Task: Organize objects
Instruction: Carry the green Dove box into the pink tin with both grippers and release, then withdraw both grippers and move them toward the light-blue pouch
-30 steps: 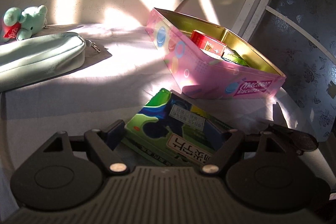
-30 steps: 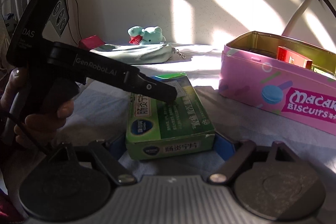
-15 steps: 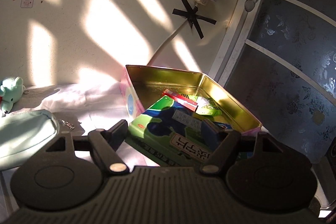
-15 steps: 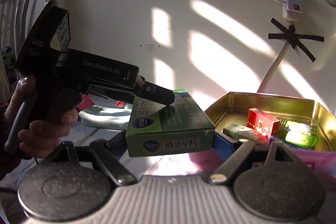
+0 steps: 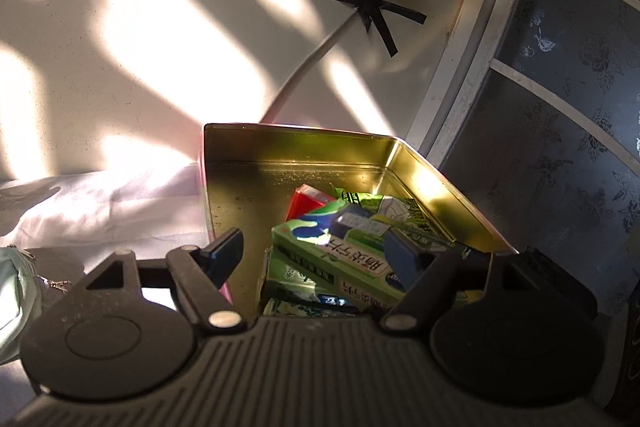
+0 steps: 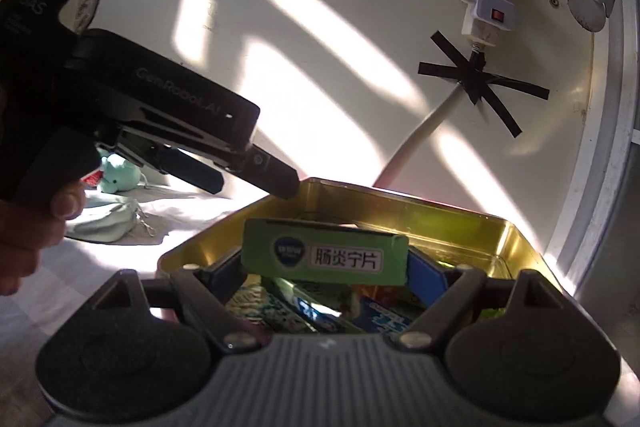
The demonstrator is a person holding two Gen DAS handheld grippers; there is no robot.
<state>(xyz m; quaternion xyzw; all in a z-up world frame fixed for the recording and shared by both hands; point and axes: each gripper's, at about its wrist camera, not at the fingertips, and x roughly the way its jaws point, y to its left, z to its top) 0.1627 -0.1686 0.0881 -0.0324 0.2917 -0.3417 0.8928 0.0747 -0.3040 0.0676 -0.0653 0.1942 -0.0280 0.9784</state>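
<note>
- Sunlit cream wall [image 5: 160,47] rises beyond both tongs, with a white power strip [image 6: 486,3] and its cable fixed to it by crossed black tape.
- Right tongs [image 6: 324,267] pinch the short end of a green box [image 6: 324,255], one blue pad on each side, and hold it over the open gold-lined tin [image 5: 300,131].
- Left tongs [image 5: 316,251] are opening. The same box lies between their pads: the right pad is just beside it, the left pad stands apart.
- Below the box, inside the tin, lie more green packets and a red packet [image 5: 306,203].
- Left of the tongs, on the white-clothed table [image 5: 100,199], sit a pale green pouch [image 6: 104,223] and a teal plush toy [image 6: 120,173].
- A hand [image 6: 36,223] grips the left tongs' handle.
</note>
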